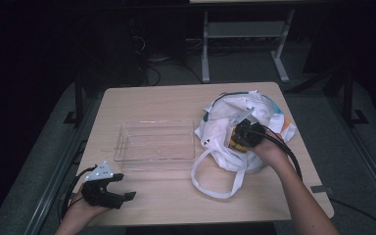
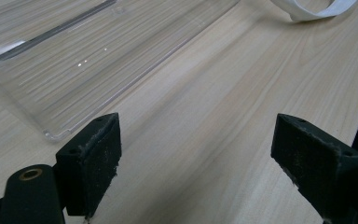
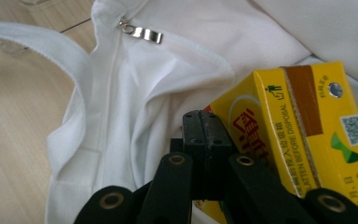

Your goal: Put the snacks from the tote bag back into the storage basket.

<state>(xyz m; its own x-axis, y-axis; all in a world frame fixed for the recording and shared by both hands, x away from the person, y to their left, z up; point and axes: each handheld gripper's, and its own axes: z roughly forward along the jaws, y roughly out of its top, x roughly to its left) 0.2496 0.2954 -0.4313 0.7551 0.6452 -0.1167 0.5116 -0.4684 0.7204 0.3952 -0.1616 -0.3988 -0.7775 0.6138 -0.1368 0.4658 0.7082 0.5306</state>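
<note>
A white cloth bag (image 1: 235, 125) with long handles lies on the right half of the wooden table (image 1: 166, 100). My right gripper (image 1: 242, 132) is at the bag's mouth, jaws pressed together at a corner of a yellow drink carton (image 3: 298, 126) that sticks out of the white fabric (image 3: 135, 93). The carton shows as a yellow patch (image 1: 235, 145) under that gripper. My left gripper (image 1: 122, 188) rests low near the table's front left edge. Its pads (image 2: 93, 163) stand wide apart with bare wood between them.
A clear plastic tray (image 1: 156, 142) sits in the middle of the table, and its near corner (image 2: 51, 133) lies just ahead of the left jaws. The bag's handle loop (image 1: 215, 183) trails toward the front edge. Desk legs and cables stand on the dark floor behind.
</note>
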